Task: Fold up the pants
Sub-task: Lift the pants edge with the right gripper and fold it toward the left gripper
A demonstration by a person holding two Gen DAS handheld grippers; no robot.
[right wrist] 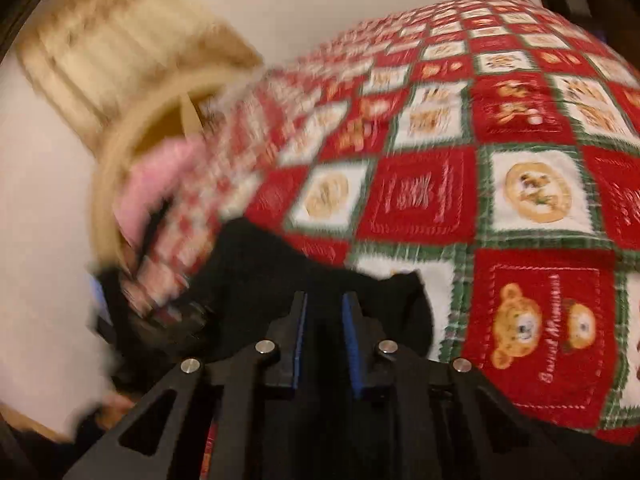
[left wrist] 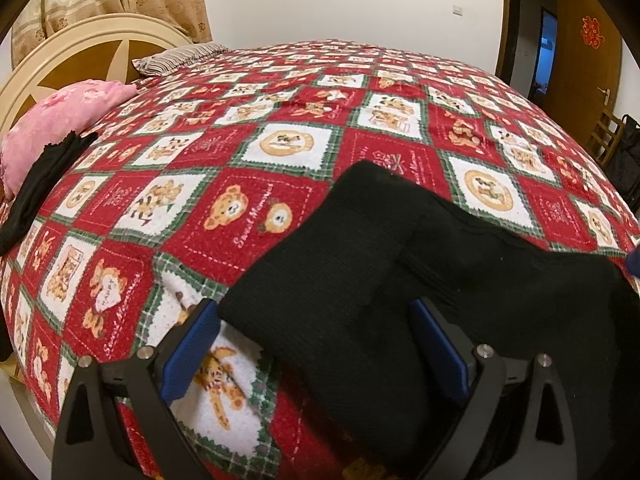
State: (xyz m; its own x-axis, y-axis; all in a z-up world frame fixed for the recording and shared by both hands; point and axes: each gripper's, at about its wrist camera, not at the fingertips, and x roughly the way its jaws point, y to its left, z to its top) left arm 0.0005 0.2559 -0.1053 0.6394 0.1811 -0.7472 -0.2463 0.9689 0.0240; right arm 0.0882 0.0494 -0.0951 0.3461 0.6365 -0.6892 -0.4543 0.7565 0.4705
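On a bed covered by a red, white and green teddy-bear quilt lie black pants. Left of the pants, a pink pillow rests against the headboard. The left gripper has its fingers wide apart, astride one pant leg without pressing it. The right gripper has its blue pads nearly together, pinching black pant fabric.

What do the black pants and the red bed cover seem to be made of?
Black pants: probably a matte knitted fabric, since fine ribbed lines run across the surface and nothing shines. Red bed cover: seemingly a fluffy fleece or plush, matte, because the printed bear squares have soft, fuzzy edges. Neither fibre can be told for certain.
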